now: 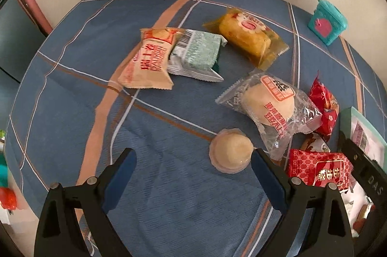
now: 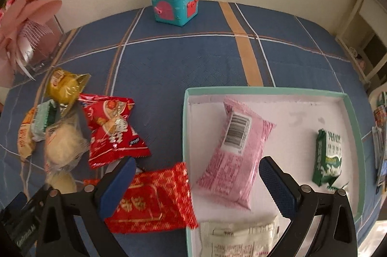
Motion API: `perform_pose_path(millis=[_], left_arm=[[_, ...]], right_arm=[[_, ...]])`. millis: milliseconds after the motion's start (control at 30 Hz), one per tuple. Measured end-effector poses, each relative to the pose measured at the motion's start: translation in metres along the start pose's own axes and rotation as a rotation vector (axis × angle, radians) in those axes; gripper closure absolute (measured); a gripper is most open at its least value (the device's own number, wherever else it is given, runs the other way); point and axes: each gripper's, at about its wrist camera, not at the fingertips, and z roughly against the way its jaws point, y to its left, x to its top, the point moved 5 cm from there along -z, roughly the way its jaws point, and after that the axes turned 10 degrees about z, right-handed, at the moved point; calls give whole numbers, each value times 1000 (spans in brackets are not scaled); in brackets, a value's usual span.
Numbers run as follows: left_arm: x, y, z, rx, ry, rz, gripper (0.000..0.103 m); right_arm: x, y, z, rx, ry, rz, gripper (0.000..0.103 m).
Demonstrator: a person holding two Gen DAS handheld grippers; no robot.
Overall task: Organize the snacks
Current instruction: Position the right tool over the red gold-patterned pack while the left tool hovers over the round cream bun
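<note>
1. The tablecloth (image 1: 72, 97) is looking like matt woven cloth, a bit rough.
2. The bun wrapper (image 1: 268, 102) is showing as clear, crinkly, glossy plastic film.
3. The red packet (image 2: 154, 201) is shining like foil.
4. The pink packet (image 2: 232, 155) is looking like matt plastic.
5. The box (image 2: 266, 90) is coming across as plain matt cardboard.
6. The teal chest (image 2: 175, 4) is looking like smooth hard plastic.
7. The gripper pads (image 2: 278, 186) are showing a dotted rubbery texture.

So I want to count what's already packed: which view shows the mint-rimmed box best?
The right wrist view: the box is almost whole, with three packets and part of a fourth inside. The left wrist view catches only its corner at the right edge.
</note>
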Motion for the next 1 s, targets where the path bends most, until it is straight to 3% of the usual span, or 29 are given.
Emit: perform_pose_path(millis=[333, 600, 1000], left_arm=[[-7, -3, -1, 45, 3, -40, 7], [-24, 4, 11, 28, 25, -58, 7], [-24, 11, 10, 26, 28, -39, 7]], right_arm=[[-12, 11, 1, -54, 60, 88, 0], [-28, 28, 8, -3, 102, 123, 0], [1, 8, -13, -1, 33, 49, 0]])
